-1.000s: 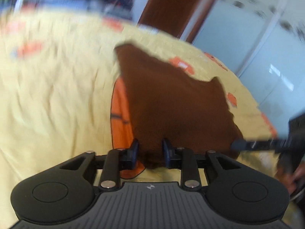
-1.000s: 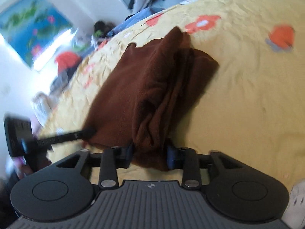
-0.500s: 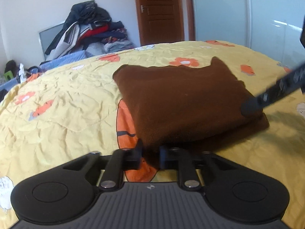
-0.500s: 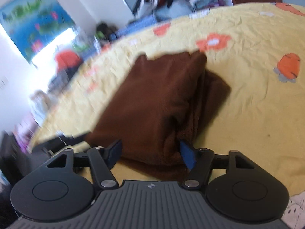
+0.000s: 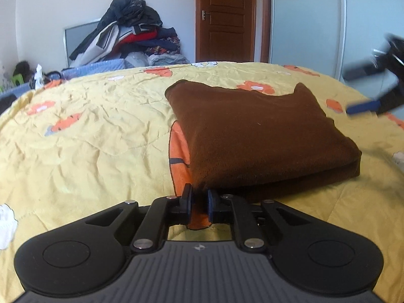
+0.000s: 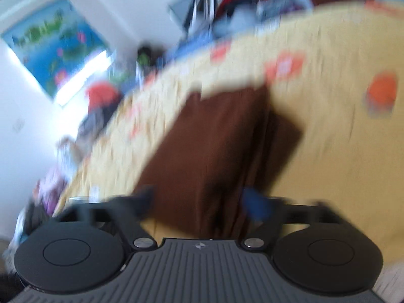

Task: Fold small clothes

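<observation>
We see left gripper (image 5: 199, 198) clenched on near corner of folded brown garment (image 5: 255, 136), lying on yellow bedspread (image 5: 83, 136) at 12 o'clock. Right gripper (image 6: 199, 202) released, fingers spread; right view motion-blurred, garment (image 6: 222, 146) edges indistinct, contact unreadable.

Open yellow bedspread (image 5: 88, 151) left of the brown garment (image 5: 257, 136) (clothes pile (image 5: 131, 38) far behind).

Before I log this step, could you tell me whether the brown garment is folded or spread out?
Folded: the brown garment lies on the yellow bedspread as a compact, stacked rectangle.
</observation>
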`<state>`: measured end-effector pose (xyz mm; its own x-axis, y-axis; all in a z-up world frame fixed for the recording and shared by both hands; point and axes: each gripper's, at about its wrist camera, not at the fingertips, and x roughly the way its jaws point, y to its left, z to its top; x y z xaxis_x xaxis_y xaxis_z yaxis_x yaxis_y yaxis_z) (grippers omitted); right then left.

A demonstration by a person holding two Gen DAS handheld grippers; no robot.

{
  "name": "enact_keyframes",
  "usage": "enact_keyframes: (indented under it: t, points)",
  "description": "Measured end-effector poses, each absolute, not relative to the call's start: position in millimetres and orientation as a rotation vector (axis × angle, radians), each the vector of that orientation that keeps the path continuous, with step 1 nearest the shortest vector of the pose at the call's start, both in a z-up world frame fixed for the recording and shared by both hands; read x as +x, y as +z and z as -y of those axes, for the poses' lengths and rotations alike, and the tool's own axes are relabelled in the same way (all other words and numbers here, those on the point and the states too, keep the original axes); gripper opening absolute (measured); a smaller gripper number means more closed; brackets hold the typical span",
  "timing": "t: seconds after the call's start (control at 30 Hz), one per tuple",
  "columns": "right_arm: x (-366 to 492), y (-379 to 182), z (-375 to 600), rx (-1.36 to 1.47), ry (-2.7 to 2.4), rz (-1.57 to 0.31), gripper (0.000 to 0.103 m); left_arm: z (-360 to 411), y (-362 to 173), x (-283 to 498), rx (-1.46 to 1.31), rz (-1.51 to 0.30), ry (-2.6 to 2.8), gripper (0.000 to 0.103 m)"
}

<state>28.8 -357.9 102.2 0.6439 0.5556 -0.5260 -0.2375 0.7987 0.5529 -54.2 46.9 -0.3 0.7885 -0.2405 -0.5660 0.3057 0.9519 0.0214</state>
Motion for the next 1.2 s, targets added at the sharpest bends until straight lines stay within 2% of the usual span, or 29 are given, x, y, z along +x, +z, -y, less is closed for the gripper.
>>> enact_keyframes:
  t: [0.17,0.2,0.27,0.3,0.37,0.4,0.47,0.57,0.6,0.67,0.7,0.73,0.8,0.93,1.1,1.13,1.2]
  points:
    - [97,95,364,0.547,0.378,-0.782,0.09,-46,-2,-54,0.114,-0.592,-0.287,0.017]
    - [109,89,361,0.556,0.378,-0.801,0.084,-47,-2,-54,0.11,-0.594,-0.286,0.018]
    - [127,74,349,0.511,0.386,-0.87,0.052,-49,-2,-53,0.098,-0.597,-0.275,0.027]
    - [130,66,342,0.443,0.36,-0.904,0.011,-50,-2,-53,0.09,-0.599,-0.269,0.031]
    - [125,52,347,0.404,0.358,-0.884,0.008,-54,-2,-51,0.069,-0.608,-0.256,0.061]
    - [120,46,357,0.458,0.359,-0.873,0.006,-57,-2,-50,0.058,-0.612,-0.245,0.066]
    - [111,38,370,0.512,0.348,-0.853,0.005,-61,-2,-48,0.029,-0.616,-0.254,0.068]
    - [107,41,368,0.525,0.353,-0.841,0.007,-59,2,-54,0.051,-0.577,-0.254,0.068]
    - [108,45,368,0.536,0.352,-0.847,0.015,-55,5,-59,0.076,-0.547,-0.25,0.068]
    - [107,63,369,0.545,0.304,-0.801,0.039,-46,14,-71,0.124,-0.479,-0.269,0.068]
    - [106,75,369,0.544,0.275,-0.745,0.06,-41,18,-76,0.137,-0.45,-0.291,0.068]
    - [105,88,366,0.546,0.279,-0.69,0.069,-35,21,-78,0.148,-0.429,-0.319,0.068]
    - [115,106,349,0.554,0.357,-0.647,0.071,-17,22,-74,0.193,-0.419,-0.369,0.068]
    - [163,109,281,0.502,0.527,-0.766,0.085,13,10,-48,0.275,-0.465,-0.376,0.068]
    - [218,49,228,0.494,0.526,-1.014,0.083,16,1,-35,0.25,-0.53,-0.393,0.068]
    - [218,46,229,0.503,0.547,-0.948,0.081,14,1,-34,0.237,-0.538,-0.396,0.068]
    - [226,42,235,0.556,0.538,-0.932,0.078,11,1,-30,0.212,-0.548,-0.4,0.068]
